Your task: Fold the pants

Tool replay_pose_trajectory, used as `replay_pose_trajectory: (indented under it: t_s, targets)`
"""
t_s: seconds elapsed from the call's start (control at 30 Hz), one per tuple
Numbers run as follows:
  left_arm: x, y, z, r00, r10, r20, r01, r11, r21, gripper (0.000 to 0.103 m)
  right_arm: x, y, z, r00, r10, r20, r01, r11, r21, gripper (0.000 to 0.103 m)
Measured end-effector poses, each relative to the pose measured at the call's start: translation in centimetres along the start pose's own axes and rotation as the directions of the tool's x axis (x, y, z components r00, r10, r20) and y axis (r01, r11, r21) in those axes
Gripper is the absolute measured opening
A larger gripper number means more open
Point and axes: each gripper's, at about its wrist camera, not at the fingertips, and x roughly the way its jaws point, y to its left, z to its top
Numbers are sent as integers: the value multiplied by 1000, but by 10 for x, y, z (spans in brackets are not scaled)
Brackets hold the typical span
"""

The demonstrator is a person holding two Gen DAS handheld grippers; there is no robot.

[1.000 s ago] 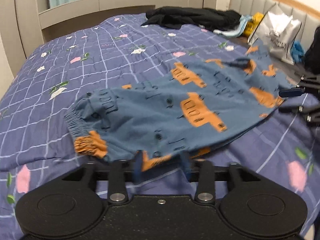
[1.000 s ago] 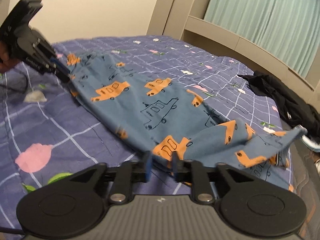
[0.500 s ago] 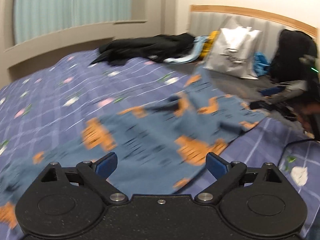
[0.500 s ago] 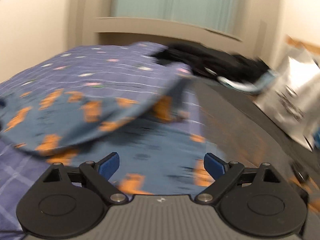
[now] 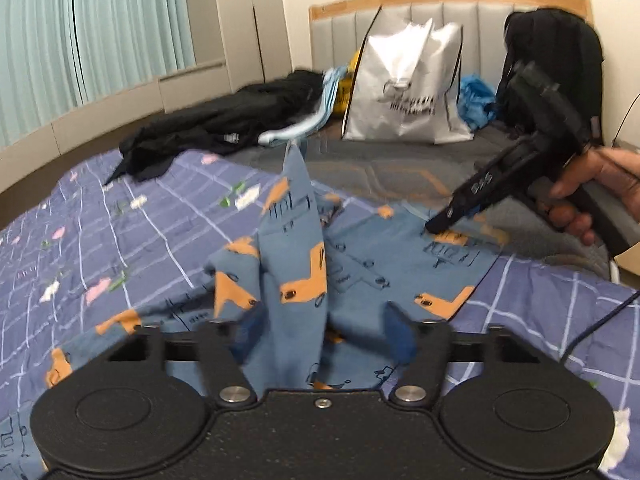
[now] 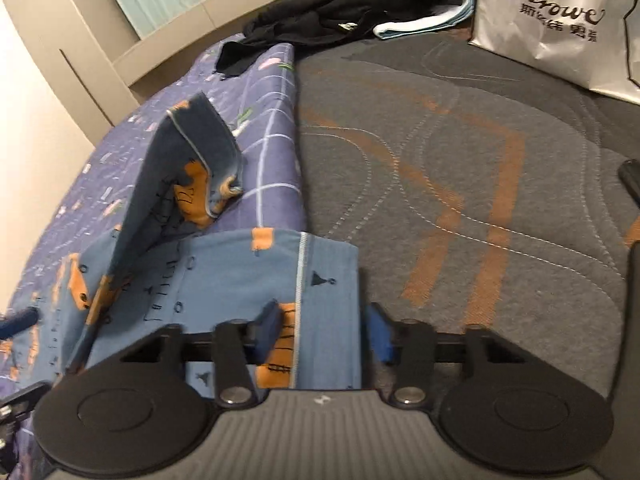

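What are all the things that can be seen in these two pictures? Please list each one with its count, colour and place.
pants: one, blue with orange vehicle print, on the bed, cloth between both grippers' jaws
bedsheet: one, purple with white grid and flowers, under the pants
mattress: one, grey with orange lines, bare beside the bedsheet
black garment: one, black, far side of the bed
shopping bag: one, silver-white, against the headboard
headboard: one, grey padded, wooden rim
backpack: one, black, beside the shopping bag
curtain: one, pale green, at the window
left gripper: black, blue pads, jaws closing
right gripper: black, blue pads, jaws closing
hand: one, holding the right gripper
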Motion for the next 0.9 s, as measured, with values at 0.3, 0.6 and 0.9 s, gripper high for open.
replay_pose_trajectory:
  t_s: [0.3,0.6,0.9]
  targets:
    - [11,6,-5,997,25,-73,-27,999,-24,21,-15,26,24,992,-82,98,97,982,-161,10]
    - [14,5,-7,995,33,-90,-36,999,-29,25,5,28,37,988,-149,44,155,963,-219,33]
    - [16,4,-6,994,50,-100,-54,998,-37,14,-1,71,89,992,-8,125,34,978,-205,47]
